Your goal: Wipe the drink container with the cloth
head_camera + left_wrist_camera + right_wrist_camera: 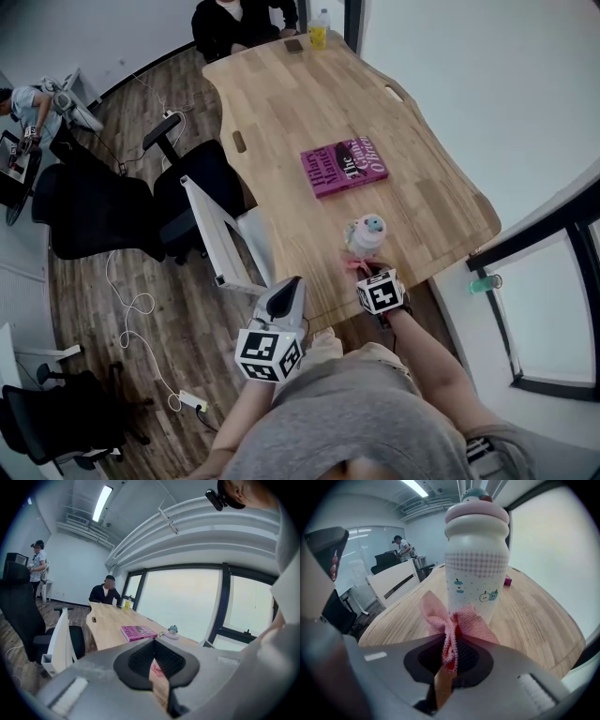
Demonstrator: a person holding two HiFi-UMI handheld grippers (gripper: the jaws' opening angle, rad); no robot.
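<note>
Where the right gripper (449,657) pinches the pink checked cloth (459,623) between its jaws, the cloth's free folds fan up against the foot of the drink container (476,573). Container upright, lid on, standing on the wooden table (534,620) near the person's edge. Left gripper (154,670): jaws together, nothing between, held off the table's edge, apart from the container. Magenta book (343,166) lies further up the table.

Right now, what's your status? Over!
Right gripper shut on pink cloth. Left gripper shut, empty. Drink container upright, cloth at its base. Nothing in the way; book lies farther back.
</note>
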